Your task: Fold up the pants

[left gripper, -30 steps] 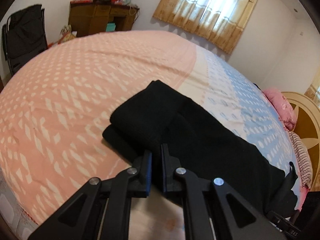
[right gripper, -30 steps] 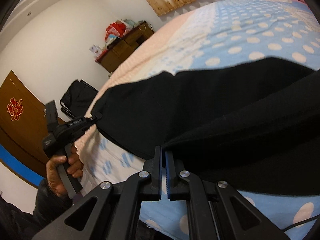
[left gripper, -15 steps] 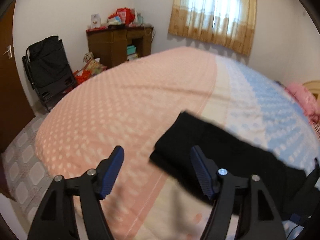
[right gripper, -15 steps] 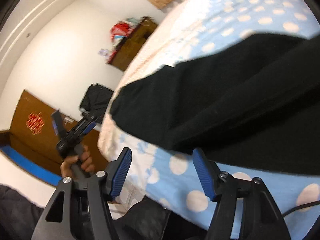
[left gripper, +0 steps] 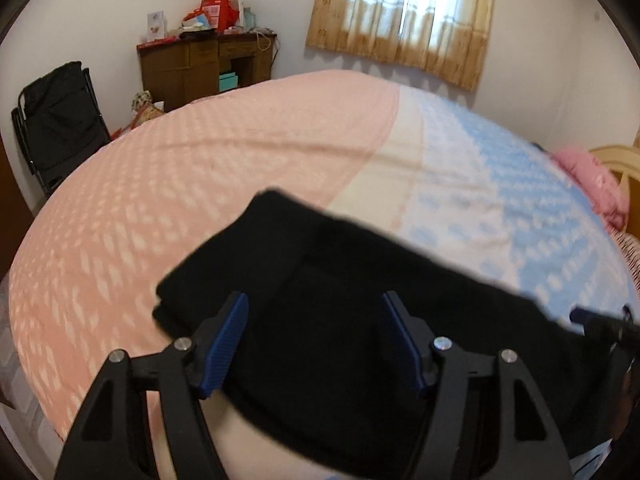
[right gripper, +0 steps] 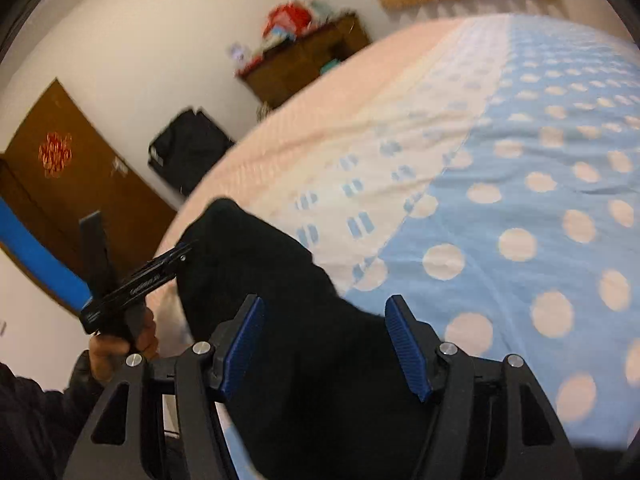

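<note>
Right, both claws gape wide, nothing held. Left claw [left gripper: 316, 344] hovers over the near edge of the black pants [left gripper: 320, 300], blue pads [left gripper: 226, 344] splayed to either side of the cloth, apparently not touching it. Right claw [right gripper: 326, 346] same: jaws spread, dark fabric showing between them, no grip.

Pants lie on the bed [left gripper: 200, 184] near its front edge, already doubled over into a long dark band. Layered edges show at the left end. Long axis runs left to right across the person's front, from the pink part of the cover toward the blue dotted part [right gripper: 520, 200].

Key relation: the left claw sits by the folded left end, which lies ahead and slightly left of its jaws. The right claw is over the other stretch of the band; in its view the pants [right gripper: 280, 320] trail away up-left toward the left claw [right gripper: 182, 250], held in the left hand [right gripper: 120, 344]. So each claw is nearest its own end.

Judgement: one fold done, and the next likely brings one end over the other along that long axis. Motion blur in both views; exact height above the cloth can't be told.
</note>
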A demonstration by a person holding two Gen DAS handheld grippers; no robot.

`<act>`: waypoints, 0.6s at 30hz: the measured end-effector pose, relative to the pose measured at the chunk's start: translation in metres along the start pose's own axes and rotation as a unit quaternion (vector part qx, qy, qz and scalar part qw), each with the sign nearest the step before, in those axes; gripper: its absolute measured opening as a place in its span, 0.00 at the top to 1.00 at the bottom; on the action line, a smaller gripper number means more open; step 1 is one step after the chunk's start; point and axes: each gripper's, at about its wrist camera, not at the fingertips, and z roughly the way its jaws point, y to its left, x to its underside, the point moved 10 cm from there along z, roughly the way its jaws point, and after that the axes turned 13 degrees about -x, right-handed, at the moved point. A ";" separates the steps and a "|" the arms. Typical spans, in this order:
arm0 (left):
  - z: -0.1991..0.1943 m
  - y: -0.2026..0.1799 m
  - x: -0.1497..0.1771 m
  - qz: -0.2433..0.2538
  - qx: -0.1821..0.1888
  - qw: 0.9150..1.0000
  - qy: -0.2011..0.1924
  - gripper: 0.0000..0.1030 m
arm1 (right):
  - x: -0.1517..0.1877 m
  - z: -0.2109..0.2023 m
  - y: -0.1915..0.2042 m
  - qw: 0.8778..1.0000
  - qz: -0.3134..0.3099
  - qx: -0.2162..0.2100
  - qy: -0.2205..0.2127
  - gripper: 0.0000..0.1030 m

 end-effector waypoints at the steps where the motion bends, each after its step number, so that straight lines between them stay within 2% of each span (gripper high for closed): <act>1: -0.004 -0.002 0.002 0.017 0.003 1.000 -0.012 0.33 | 0.004 0.007 -0.004 1.000 0.002 -0.005 0.014 0.37; 4: -0.006 -0.005 0.009 0.047 -0.020 0.998 -0.023 0.33 | 0.015 0.019 -0.001 0.998 0.022 -0.029 0.044 0.37; 7: -0.006 -0.005 0.009 0.056 -0.028 0.998 -0.027 0.32 | 0.028 0.019 0.023 0.997 0.019 -0.065 0.046 0.37; 10: -0.003 -0.007 0.008 0.055 -0.028 0.998 -0.025 0.27 | 0.044 0.023 0.038 0.995 0.024 -0.081 0.049 0.37; 13: -0.001 -0.011 0.009 0.071 -0.036 0.996 -0.026 0.22 | 0.049 0.029 0.037 0.996 0.020 -0.066 0.061 0.37; 16: -0.001 -0.012 0.009 0.068 -0.035 0.997 -0.026 0.22 | 0.025 0.015 0.032 0.998 0.016 -0.052 0.017 0.37; 18: -0.001 -0.011 0.009 0.063 -0.030 0.997 -0.025 0.22 | 0.014 0.011 0.023 0.999 0.007 -0.031 0.004 0.37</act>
